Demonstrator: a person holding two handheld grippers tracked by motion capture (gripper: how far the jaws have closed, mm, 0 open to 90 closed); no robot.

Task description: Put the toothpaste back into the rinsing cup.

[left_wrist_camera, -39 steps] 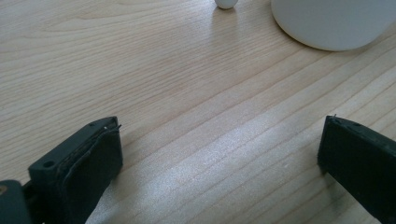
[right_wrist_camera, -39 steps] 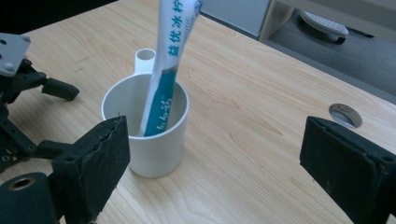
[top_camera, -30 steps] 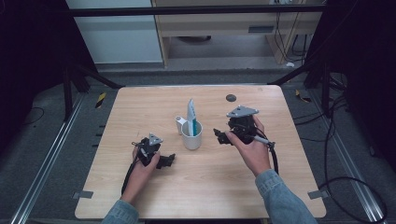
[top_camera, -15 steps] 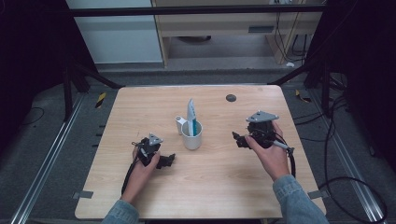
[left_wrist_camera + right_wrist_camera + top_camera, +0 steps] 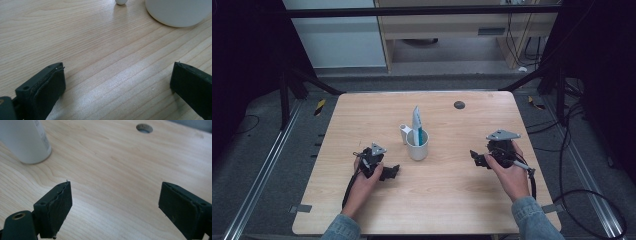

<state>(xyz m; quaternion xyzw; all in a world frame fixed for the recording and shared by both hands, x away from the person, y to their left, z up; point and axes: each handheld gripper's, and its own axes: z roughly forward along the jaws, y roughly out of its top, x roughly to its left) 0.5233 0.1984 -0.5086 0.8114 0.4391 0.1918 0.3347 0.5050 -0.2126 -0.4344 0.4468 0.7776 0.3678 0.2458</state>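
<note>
A pale wooden table (image 5: 362, 210) stands on grey floor (image 5: 257, 175). At its centre sits a white mug (image 5: 417, 145) holding a tube (image 5: 416, 120). Left gripper (image 5: 392, 172) near-left of the mug, right gripper (image 5: 474, 157) well right; both with jaws apart, empty. A dark hole (image 5: 459, 104) lies beyond the mug.

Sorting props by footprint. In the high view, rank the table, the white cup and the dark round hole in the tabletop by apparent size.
1. table
2. white cup, far smaller
3. hole, smallest; it lies farther from the camera, yet the gap looks clear.
</note>
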